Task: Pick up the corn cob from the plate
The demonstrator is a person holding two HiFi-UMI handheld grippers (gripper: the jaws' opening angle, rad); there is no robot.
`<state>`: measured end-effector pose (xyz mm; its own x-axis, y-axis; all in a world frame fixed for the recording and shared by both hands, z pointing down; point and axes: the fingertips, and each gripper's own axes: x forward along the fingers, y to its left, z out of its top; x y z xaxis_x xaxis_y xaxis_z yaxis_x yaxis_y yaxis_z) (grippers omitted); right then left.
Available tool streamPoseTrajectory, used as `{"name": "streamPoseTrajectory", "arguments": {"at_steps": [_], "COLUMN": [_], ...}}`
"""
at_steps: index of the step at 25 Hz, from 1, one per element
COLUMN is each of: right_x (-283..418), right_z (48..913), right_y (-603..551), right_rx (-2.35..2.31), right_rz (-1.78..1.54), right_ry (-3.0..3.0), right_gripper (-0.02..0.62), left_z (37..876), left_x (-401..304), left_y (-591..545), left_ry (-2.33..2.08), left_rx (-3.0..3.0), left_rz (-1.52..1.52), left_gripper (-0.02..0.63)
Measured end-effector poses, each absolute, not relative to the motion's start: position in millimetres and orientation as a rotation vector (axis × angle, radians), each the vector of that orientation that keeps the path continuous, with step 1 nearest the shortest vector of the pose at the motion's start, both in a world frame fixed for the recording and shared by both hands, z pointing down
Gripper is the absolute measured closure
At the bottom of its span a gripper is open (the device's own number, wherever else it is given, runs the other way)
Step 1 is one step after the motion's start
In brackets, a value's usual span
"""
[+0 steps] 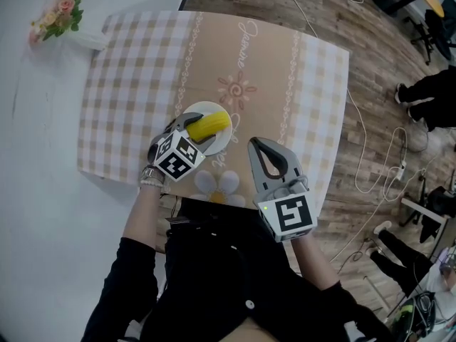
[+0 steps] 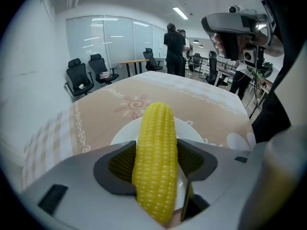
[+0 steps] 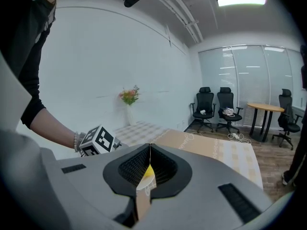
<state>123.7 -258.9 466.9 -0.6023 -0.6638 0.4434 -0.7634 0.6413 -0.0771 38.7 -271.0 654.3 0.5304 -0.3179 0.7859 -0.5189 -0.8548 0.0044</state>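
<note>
Grips a long yellow corn cob (image 2: 154, 157) between the two pads of the left tongs (image 1: 203, 130), both ends sticking out past the jaws. Has it over a round white plate (image 1: 224, 145), just beneath and ahead of those tongs on the beige checked cloth of the desk (image 1: 135, 84). Holds the right tongs (image 3: 150, 152) pressed together on nothing, just beside the left pair, apart from the plate.

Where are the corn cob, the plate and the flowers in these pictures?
corn cob (image 2: 154, 162), left gripper view, middle of the cob.
plate (image 2: 124, 135), left gripper view, bare rim left of the cob.
flowers (image 1: 60, 9), head view, the blossoms.
</note>
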Motion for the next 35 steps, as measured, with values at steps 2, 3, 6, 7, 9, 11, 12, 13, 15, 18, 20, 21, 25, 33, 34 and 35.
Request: {"name": "streamPoseTrajectory", "arguments": {"at_steps": [2,3,6,7,9,11,12,13,15,18,20,21,25,33,34,35], "right_x": [123.7,123.8,123.6,122.8,122.1,121.6,120.6,118.9,116.3,112.7,109.0,106.5,96.1,88.3,87.3,85.7], "right_z": [465.0,464.0,462.2,461.9,460.7,459.6,459.1,458.4,456.6,455.6,454.0,452.5,443.6,423.2,420.4,417.3], "right_y": [-258.8,-258.4,-255.4,-253.7,-251.3,-249.3,-247.7,-245.8,-243.4,-240.9,-237.9,-236.9,-234.8,-243.4,-245.1,-246.6], "right_rx": [1.146,1.155,1.183,1.187,1.205,1.224,1.227,1.227,1.241,1.266,1.275,1.278,1.286,1.347,1.355,1.361], "right_rz": [0.367,0.365,0.356,0.357,0.361,0.363,0.359,0.357,0.35,0.342,0.341,0.338,0.326,0.227,0.218,0.213], "right_ry": [-2.488,-2.486,-2.48,-2.481,-2.474,-2.457,-2.454,-2.452,-2.449,-2.438,-2.427,-2.422,-2.417,-2.433,-2.436,-2.439], "right_gripper": [0.555,0.555,0.555,0.555,0.555,0.555,0.555,0.555,0.555,0.555,0.555,0.555,0.555,0.555,0.555,0.555], "left_z": [654.0,653.9,653.8,653.7,653.2,652.7,652.6,652.4,651.7,646.9,641.6,638.8,626.0,585.8,579.5,573.0], "left_x": [37.7,37.7,37.6,37.5,37.8,38.1,37.9,37.3,36.8,38.4,38.5,37.6,32.0,15.8,14.1,12.5], "left_y": [-271.1,-270.7,-269.4,-269.9,-271.5,-271.9,-271.3,-270.3,-269.4,-271.0,-270.1,-269.6,-268.7,-267.5,-268.2,-268.5], "left_ry": [-0.738,-0.749,-0.761,-0.762,-0.761,-0.767,-0.775,-0.782,-0.789,-0.792,-0.798,-0.802,-0.817,-0.88,-0.89,-0.899], "left_rx": [2.532,2.53,2.529,2.53,2.53,2.52,2.511,2.503,2.498,2.509,2.511,2.512,2.528,2.599,2.61,2.621], "left_rz": [1.211,1.207,1.204,1.202,1.199,1.198,1.197,1.196,1.194,1.167,1.133,1.118,1.08,1.026,1.015,1.002], "left_gripper": [0.339,0.341,0.344,0.344,0.345,0.347,0.347,0.347,0.347,0.347,0.347,0.347,0.347,0.347,0.347,0.347]}}
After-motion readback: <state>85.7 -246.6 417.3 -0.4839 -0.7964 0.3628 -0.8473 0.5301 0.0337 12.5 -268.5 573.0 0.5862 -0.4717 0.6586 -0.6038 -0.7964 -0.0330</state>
